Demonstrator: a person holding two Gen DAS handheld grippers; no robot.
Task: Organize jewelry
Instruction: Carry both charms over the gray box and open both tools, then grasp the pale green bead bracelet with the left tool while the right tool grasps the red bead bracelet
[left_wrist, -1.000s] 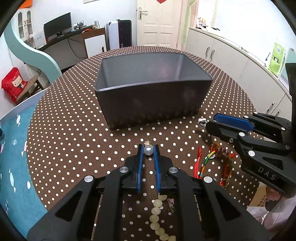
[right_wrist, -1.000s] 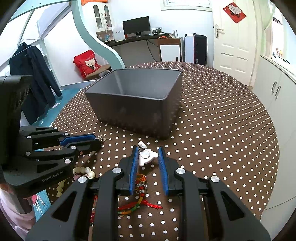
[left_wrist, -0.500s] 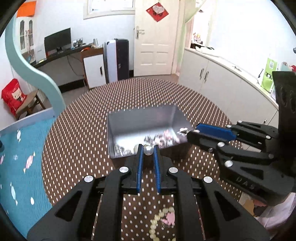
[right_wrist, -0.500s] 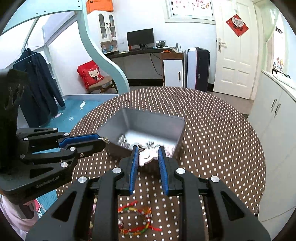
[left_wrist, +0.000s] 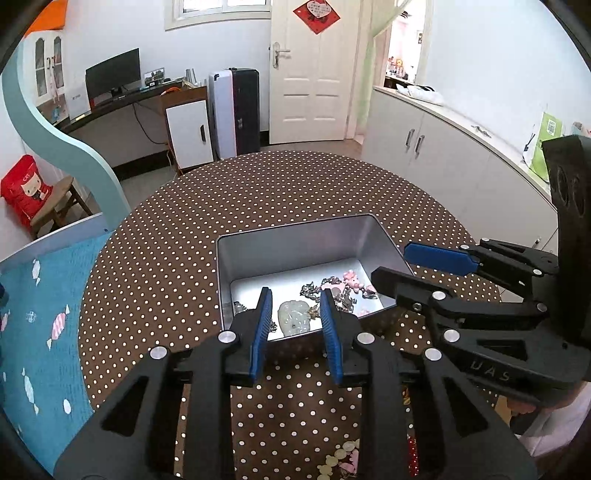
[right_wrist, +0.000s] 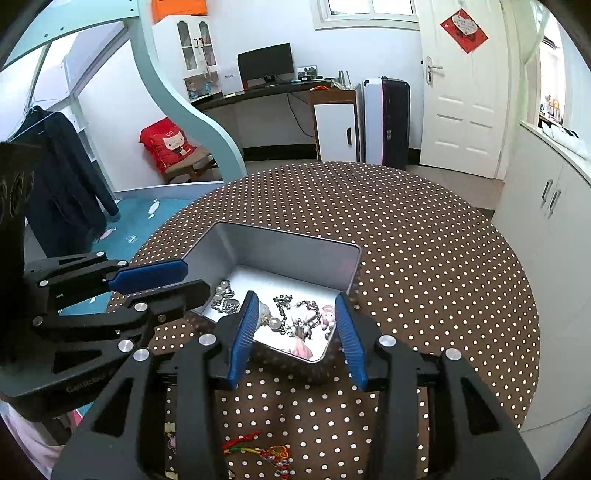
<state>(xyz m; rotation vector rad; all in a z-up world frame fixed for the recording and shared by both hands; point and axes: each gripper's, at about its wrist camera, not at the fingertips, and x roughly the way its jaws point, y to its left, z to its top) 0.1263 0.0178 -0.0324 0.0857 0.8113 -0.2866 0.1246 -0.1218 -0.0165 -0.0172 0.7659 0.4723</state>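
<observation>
A grey metal box (left_wrist: 291, 254) (right_wrist: 280, 251) sits on the brown polka-dot table and holds several jewelry pieces: a pale jade pendant (left_wrist: 293, 317), dark chains (right_wrist: 299, 317), pearls (right_wrist: 221, 288) and pink charms (left_wrist: 349, 280). My left gripper (left_wrist: 295, 330) is open and empty above the box's near rim. My right gripper (right_wrist: 297, 334) is open and empty above the box's near corner. Each gripper shows in the other's view, the right one (left_wrist: 424, 266) and the left one (right_wrist: 166, 280). A pale bead bracelet (left_wrist: 338, 458) and a red cord bracelet (right_wrist: 258, 450) lie on the table below the grippers.
The round table (right_wrist: 424, 258) drops off at its edge on all sides. White cabinets (left_wrist: 443, 155) stand to the right, a teal rug (left_wrist: 33, 325) lies on the floor at left, and a desk with a monitor (right_wrist: 266, 70) stands at the back.
Both grippers rose from the table to above the box and opened. The pearl piece left the left gripper and the white charm left the right gripper; both items are in the box now.
</observation>
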